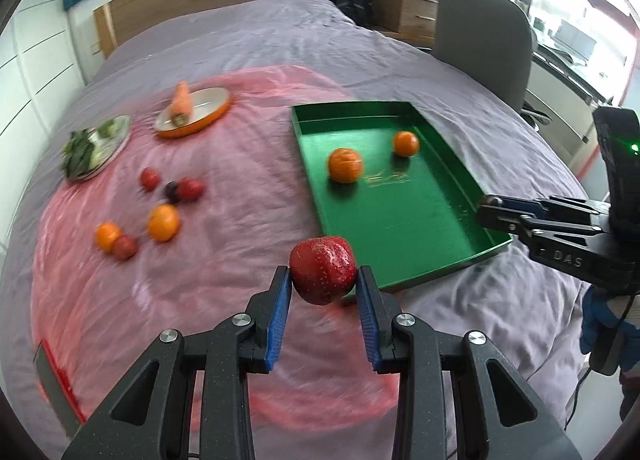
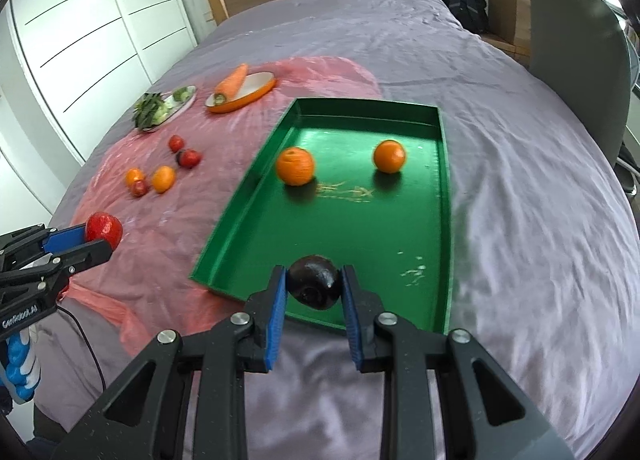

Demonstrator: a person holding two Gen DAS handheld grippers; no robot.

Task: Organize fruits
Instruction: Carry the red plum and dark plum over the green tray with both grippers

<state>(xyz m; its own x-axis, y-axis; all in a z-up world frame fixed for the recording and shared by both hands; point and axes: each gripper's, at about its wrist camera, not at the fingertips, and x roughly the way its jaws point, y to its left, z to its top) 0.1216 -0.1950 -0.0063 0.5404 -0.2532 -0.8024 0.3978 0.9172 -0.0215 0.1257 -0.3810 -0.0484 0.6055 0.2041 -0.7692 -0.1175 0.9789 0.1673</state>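
two oranges [image 2: 295, 165] in green tray [image 2: 446, 195], two oranges [image 1: 163, 222] outside

Green tray [image 2: 444, 187] floor lies open except two oranges [image 2: 295, 165] far inside.

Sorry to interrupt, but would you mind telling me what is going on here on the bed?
A person is sorting fruit into a green tray on the bed. The left gripper holds a strawberry beside the tray, and the right gripper holds a dark plum over its near end. Two oranges already lie in the tray; more fruit waits on the pink sheet.
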